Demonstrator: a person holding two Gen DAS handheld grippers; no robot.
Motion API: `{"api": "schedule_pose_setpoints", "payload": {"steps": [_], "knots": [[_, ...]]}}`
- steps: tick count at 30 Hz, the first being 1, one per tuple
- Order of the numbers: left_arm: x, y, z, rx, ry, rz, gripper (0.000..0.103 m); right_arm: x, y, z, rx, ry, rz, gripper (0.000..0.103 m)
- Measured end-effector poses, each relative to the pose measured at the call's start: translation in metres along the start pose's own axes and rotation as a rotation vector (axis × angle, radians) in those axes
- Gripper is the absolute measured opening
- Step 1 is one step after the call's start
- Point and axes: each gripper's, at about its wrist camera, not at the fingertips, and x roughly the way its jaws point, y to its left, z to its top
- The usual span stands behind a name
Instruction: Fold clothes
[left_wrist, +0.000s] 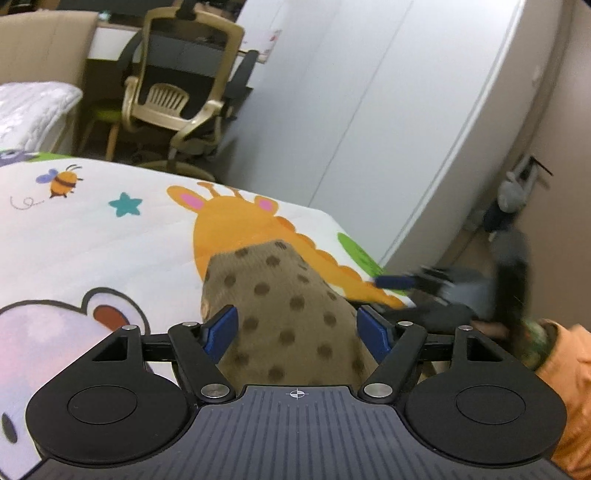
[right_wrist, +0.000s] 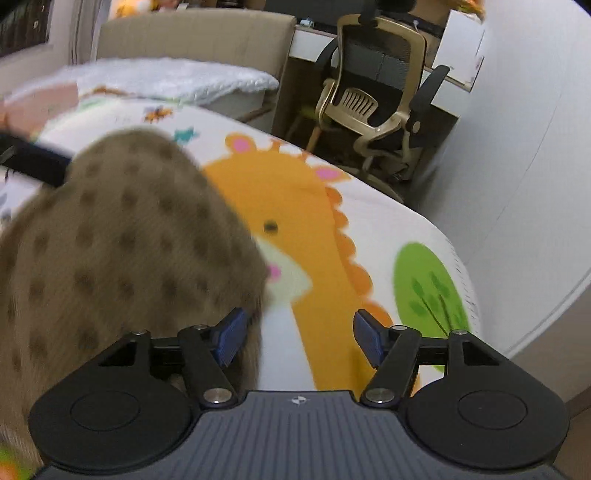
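Observation:
A brown garment with dark polka dots (left_wrist: 280, 306) lies on a cartoon-print bed cover (left_wrist: 92, 236). In the left wrist view it rises in a bunched mound between the wide-apart blue pads of my left gripper (left_wrist: 297, 332), which is open around it. In the right wrist view the same garment (right_wrist: 122, 251) fills the left side, blurred. My right gripper (right_wrist: 297, 336) is open, its left pad (right_wrist: 231, 338) against the garment's edge, with only bed cover (right_wrist: 325, 280) between the pads. The right gripper (left_wrist: 406, 282) also shows blurred in the left wrist view, at the right.
An office chair (right_wrist: 373, 99) stands beyond the bed's far edge by a desk. A white wardrobe (left_wrist: 369, 110) runs along the right. A second bed with a white quilt (right_wrist: 173, 79) is behind. An orange sleeve (left_wrist: 569, 373) is at lower right.

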Motion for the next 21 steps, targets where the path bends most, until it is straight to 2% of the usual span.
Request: {"api": "schedule_pose_setpoints", "payload": {"steps": [3, 4, 6, 7, 11, 15, 19, 21], "knots": [[0.010, -0.005, 0.000, 0.044, 0.016, 0.032, 0.077, -0.036, 0.000, -0.007, 0.047, -0.080, 0.022, 0.065], [0.014, -0.008, 0.001, 0.066, 0.018, 0.041, 0.078, -0.048, 0.003, -0.007, 0.070, -0.120, 0.067, 0.066], [0.022, -0.015, 0.004, 0.108, 0.022, 0.058, 0.078, -0.072, 0.009, -0.005, 0.115, -0.199, 0.157, 0.076], [0.026, -0.018, 0.006, 0.125, 0.026, 0.060, 0.079, -0.077, 0.017, -0.008, 0.102, -0.207, 0.186, 0.080], [0.040, -0.027, 0.006, 0.159, 0.048, 0.064, 0.081, -0.050, 0.057, -0.033, 0.000, -0.081, 0.172, 0.081], [0.020, -0.030, -0.001, 0.170, 0.045, 0.065, 0.080, -0.053, 0.048, -0.049, 0.115, -0.082, 0.196, 0.083], [-0.015, -0.027, -0.024, 0.148, 0.021, 0.070, 0.085, -0.062, 0.041, -0.064, 0.164, -0.073, 0.195, 0.086], [-0.027, -0.023, -0.039, 0.129, 0.040, 0.077, 0.086, -0.068, 0.040, -0.066, 0.171, -0.074, 0.187, 0.086]]}}
